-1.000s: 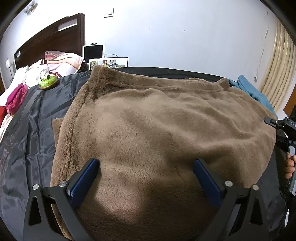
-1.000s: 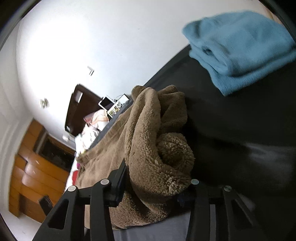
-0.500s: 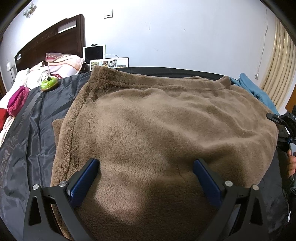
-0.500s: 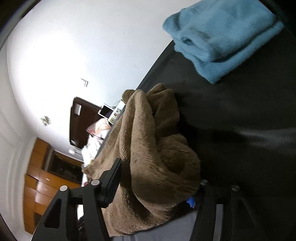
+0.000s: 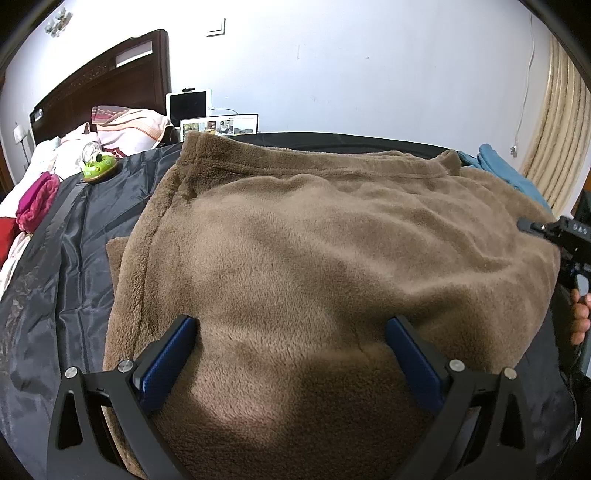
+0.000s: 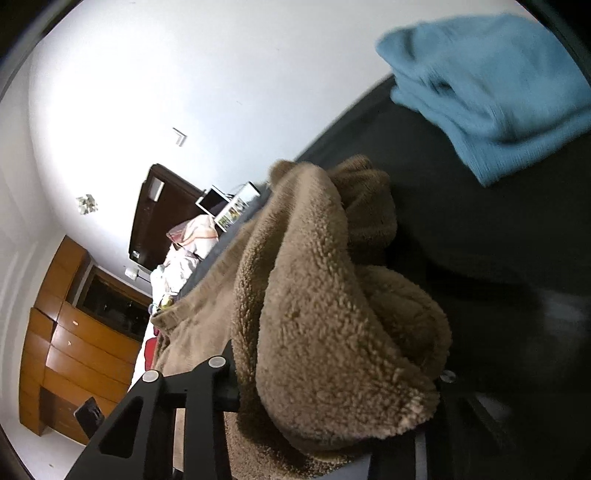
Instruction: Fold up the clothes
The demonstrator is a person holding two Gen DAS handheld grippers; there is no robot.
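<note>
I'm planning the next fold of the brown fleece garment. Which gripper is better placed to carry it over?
Probably the right gripper: its fingers straddle a bunched edge of the brown fleece garment. The left gripper is open, its blue pads merely resting on the flat fleece.

home bedroom: dark wooden headboard (image 5: pixel 99 92), pillows (image 5: pixel 129 123), wooden wardrobe (image 6: pixel 74 354), curtain (image 5: pixel 565 122), wall switch (image 5: pixel 216 28).

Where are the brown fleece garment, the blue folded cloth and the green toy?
brown fleece garment (image 5: pixel 332 258), left wrist view, middle of its spread top surface.
blue folded cloth (image 6: pixel 491 99), right wrist view, middle of the folded stack.
green toy (image 5: pixel 99 170), left wrist view, its green body.
</note>
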